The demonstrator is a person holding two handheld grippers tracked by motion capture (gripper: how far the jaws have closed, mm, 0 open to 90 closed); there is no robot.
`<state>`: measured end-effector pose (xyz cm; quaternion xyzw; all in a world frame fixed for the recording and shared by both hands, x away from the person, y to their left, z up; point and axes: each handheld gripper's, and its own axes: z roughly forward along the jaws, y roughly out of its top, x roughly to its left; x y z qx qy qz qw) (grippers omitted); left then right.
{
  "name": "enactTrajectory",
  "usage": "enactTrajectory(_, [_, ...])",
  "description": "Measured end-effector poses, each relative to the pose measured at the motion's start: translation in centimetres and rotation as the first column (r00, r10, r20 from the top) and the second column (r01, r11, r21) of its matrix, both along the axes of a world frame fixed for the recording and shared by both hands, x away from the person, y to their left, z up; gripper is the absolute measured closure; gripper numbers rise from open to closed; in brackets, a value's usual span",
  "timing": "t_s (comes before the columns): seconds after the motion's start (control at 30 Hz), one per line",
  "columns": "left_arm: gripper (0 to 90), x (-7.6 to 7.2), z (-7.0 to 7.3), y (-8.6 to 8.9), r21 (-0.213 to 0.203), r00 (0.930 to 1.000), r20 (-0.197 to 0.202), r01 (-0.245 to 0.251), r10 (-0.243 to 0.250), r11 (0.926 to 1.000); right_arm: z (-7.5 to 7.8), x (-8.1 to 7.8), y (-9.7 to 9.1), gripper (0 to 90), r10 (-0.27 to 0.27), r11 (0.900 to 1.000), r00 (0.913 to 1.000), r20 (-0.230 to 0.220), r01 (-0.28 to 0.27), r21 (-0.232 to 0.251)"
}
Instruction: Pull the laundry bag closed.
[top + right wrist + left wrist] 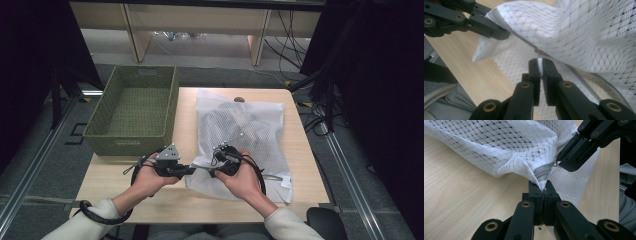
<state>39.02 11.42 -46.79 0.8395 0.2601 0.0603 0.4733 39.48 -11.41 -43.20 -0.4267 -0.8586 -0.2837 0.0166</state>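
- High view: a white mesh laundry bag (240, 140) lies flat on the right half of the wooden table (300, 150), with dark contents showing through the mesh. A green woven basket (132, 110) stands on the far left part of the table, just beside the bag.
- High view: the left gripper (189, 170) and the right gripper (214, 170) meet at the bag's near left corner, tips pointing toward each other. Each is held in one hand; a cable loops from each.
- Left gripper view: the left gripper (543, 187) has its jaws closed on the bag's corner (524, 167), clamping the fabric at the end of the grey zipper (541, 173). The mesh is pulled up off the table here. The right gripper (560, 163) enters from the upper right, its tip at the small metal zipper pull (554, 164).
- Right gripper view: the right gripper (539, 61) has its jaws nearly together, pinching a thin white tab (539, 63) hanging from the zipper pull (537, 50). The left gripper (505, 35) holds the bag's corner at upper left.
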Motion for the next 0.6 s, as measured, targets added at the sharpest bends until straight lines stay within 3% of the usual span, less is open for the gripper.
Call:
enactTrajectory(0.17, [88.0,-0.10,0.01,0.01,0.000,0.9998,-0.008,-0.016,0.016,0.9999,0.09,-0.07,-0.03,87.1,-0.001,1.0000,1.0000,0.006,0.001,-0.002])
enactTrajectory(0.23, [88.0,0.04,0.02,0.06,0.003,0.9999,0.008,0.007,-0.007,1.0000,0.10,-0.09,-0.04,87.1,0.000,1.0000,1.0000,0.006,0.000,-0.002])
enactTrajectory(0.5, [88.0,0.05,0.28,0.16,-0.012,1.0000,-0.007,0.004,-0.004,0.9999,0.01,-0.02,-0.26,87.1,-0.014,0.9999,0.9999,0.008,0.014,-0.004])
enactTrajectory(0.53, [88.0,-0.03,0.23,0.23,-0.010,0.9998,-0.011,-0.019,0.019,0.9998,-0.01,0.06,-0.39,87.1,-0.009,0.9999,0.9999,0.006,0.009,-0.008])
enactTrajectory(0.6, [88.0,0.06,0.26,0.32,-0.005,1.0000,0.004,-0.003,0.003,1.0000,0.05,-0.04,-0.42,87.1,-0.019,0.9998,0.9998,0.001,0.019,-0.003])
